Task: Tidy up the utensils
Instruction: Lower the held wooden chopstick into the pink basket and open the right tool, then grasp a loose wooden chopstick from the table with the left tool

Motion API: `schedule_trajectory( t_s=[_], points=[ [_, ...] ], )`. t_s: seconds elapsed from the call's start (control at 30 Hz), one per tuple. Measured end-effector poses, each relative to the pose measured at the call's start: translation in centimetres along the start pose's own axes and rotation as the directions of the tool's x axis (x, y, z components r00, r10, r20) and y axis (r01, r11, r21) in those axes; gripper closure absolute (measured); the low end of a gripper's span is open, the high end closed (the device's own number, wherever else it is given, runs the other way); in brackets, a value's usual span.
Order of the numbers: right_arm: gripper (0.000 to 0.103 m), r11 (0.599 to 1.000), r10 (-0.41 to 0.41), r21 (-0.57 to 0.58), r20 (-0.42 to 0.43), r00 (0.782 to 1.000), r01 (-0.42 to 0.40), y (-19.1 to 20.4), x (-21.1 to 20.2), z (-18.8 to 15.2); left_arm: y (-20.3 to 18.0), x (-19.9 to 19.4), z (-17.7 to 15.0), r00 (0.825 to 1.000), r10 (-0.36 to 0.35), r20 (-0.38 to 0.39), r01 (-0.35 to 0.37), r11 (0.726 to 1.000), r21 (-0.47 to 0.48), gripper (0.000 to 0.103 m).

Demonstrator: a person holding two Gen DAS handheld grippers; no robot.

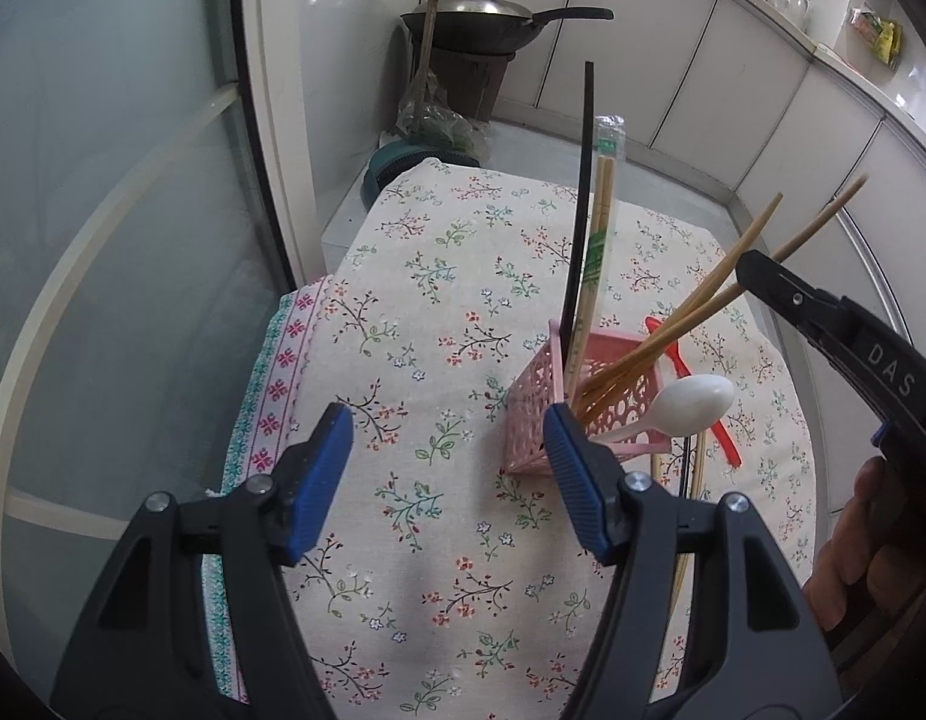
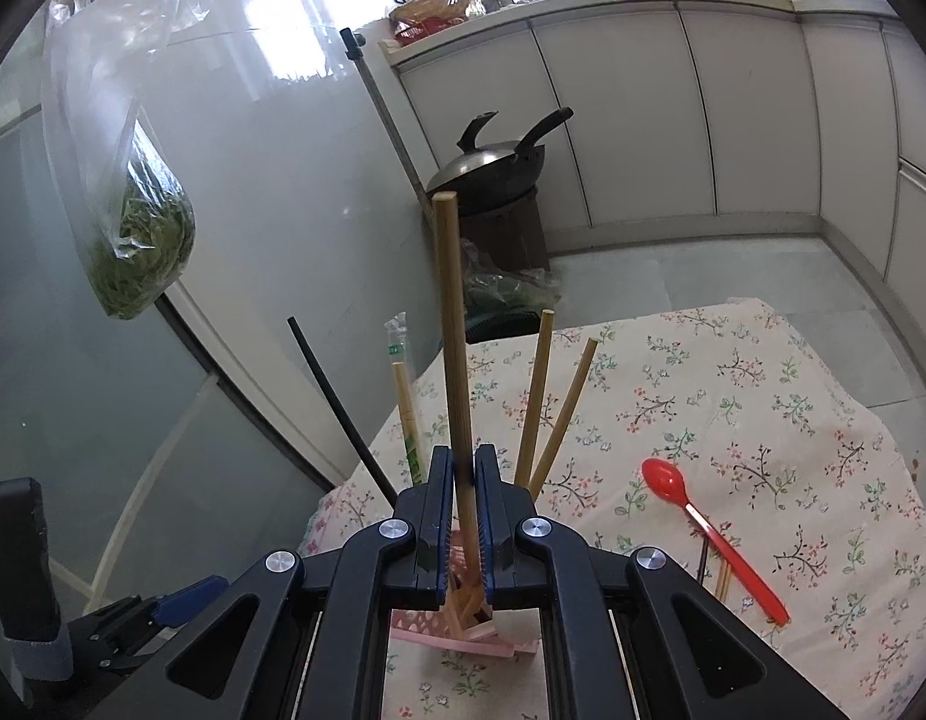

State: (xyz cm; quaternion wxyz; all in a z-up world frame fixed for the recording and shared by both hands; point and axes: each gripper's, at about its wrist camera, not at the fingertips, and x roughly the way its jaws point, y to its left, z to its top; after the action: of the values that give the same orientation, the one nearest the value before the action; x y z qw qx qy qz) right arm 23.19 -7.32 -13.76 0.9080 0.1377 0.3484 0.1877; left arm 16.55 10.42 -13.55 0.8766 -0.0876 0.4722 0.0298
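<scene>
chopstick [image 2: 453, 324] stands upright between the right gripper [image 2: 463, 480] pads – pinched, above the pink basket [image 1: 538, 384]; left gripper [image 1: 447, 480] spread, empty, just near-left of it.

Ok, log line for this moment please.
left gripper: open, empty, beside pink basket | right gripper: shut on bamboo chopstick, over basket | red spoon: on tablecloth

left tongs [image 1: 450, 474]: jaws spread wide, nothing between the blue pads [image 1: 574, 480], pointed steeply downward. right tongs [image 2: 463, 504]: jaws closed, pads clamped on a single bamboo chopstick [image 2: 453, 336], angled downward. a hand [image 1: 853, 558] grips the right tongs' handle.
</scene>
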Motion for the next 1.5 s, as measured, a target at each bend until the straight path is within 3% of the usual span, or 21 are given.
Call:
schedule_trajectory(
  t_s=[0.1,0.17,0.4,0.67,0.87,1.03,1.3,1.5],
  points=[
    [0.088,1.000,0.020,0.003,0.012,1.000,-0.020,-0.3,-0.4,0.1,-0.3,0.0,-0.1,1.000,-0.006,-0.001,0.006,1.000,0.012,0.034],
    [0.074,1.000,0.029,0.005,0.038,0.999,-0.029,-0.6,-1.3,0.4,-0.6,-0.2,-0.2,1.000,-0.009,0.003,0.009,1.000,0.027,0.032],
    [0.052,0.999,0.047,0.014,0.126,0.991,-0.049,-1.9,-5.8,1.7,-1.8,-0.3,-0.7,1.000,-0.018,0.007,0.018,0.998,0.063,0.027],
    [0.031,1.000,-0.026,-0.002,0.153,0.988,0.026,-5.1,-10.7,1.3,-3.9,0.4,-2.2,0.998,-0.048,-0.030,0.051,0.991,0.124,0.022],
    [0.027,0.992,-0.121,-0.012,0.067,0.990,0.122,-8.4,-10.8,-0.3,-6.0,1.5,-3.8,0.995,-0.056,-0.081,0.070,0.982,0.174,0.020],
    [0.027,0.976,-0.215,-0.033,-0.031,0.976,0.214,-11.3,-9.8,-2.2,-8.2,2.5,-5.6,0.992,-0.047,-0.119,0.075,0.967,0.243,0.020],
    [0.027,0.956,-0.294,-0.062,-0.143,0.945,0.288,-15.0,-9.1,-4.8,-12.7,4.5,-8.9,0.985,-0.034,-0.169,0.095,0.926,0.366,0.020],
    [0.027,0.949,-0.316,-0.073,-0.174,0.933,0.308,-16.7,-9.8,-6.0,-15.6,6.3,-10.0,0.984,-0.065,-0.168,0.125,0.915,0.382,0.020]
  ],
)
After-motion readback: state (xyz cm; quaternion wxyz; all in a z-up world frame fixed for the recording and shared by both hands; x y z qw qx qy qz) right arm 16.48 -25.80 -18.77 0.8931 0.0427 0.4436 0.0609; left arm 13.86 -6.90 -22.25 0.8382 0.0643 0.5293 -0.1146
